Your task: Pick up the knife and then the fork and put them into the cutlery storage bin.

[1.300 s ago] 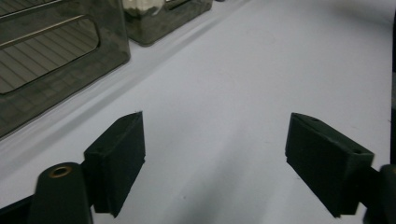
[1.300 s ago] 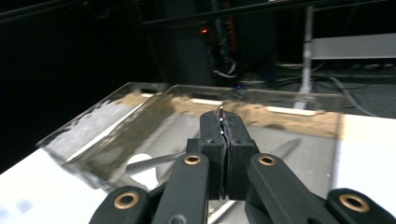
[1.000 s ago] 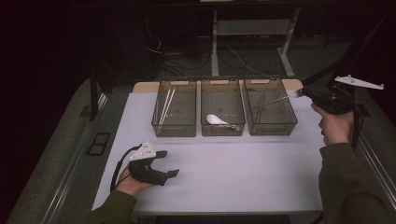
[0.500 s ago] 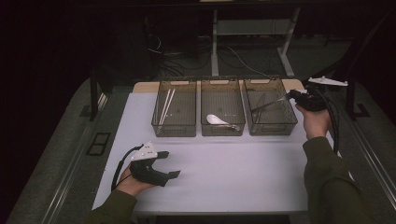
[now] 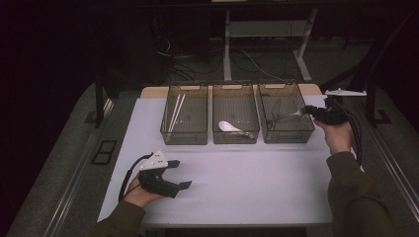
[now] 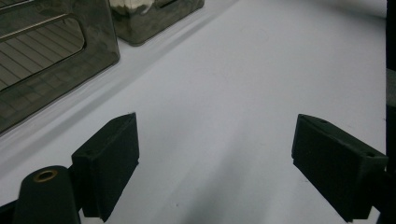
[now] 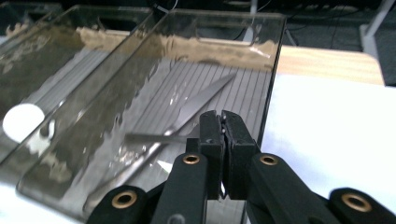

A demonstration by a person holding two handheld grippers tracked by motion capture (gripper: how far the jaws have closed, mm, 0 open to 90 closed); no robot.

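**Right gripper drops to right-hand bin**

Right gripper (image 5: 310,111) came down and left in the high view: a second ago it was up at the far right edge of frame, clear of the bins; now it's at the right wall of the right-hand bin (image 5: 296,133), hand and forearm shifted in with it. The metal utensil (image 5: 282,116) clamped in its jaws went from above the bin rim to inside the bin.
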